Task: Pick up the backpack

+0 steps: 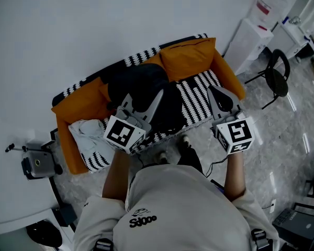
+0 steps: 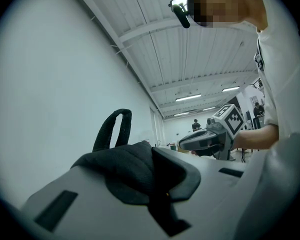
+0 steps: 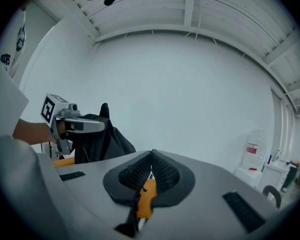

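Soft black fabric backpack (image 1: 141,82) sitting on the orange sofa (image 1: 81,109), the left hand-held gripper (image 2: 152,156) pinching it.
Its jaws are clamping narrow on cloth just below the black webbing carry loop (image 2: 115,129), while the right hand-held gripper (image 3: 150,160) is hovering closed and empty. The bag is looking limp and likely to sag, so the loop is probably offering the firmer hold.

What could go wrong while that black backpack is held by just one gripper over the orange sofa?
1. The left gripper pinches only a fold of the backpack fabric, beside its loop handle rather than on it. The fabric might slip out and the bag drop onto the sofa.
2. The right gripper is shut on nothing, off to the side, so nothing would likely steady the bag if it swings or sags.
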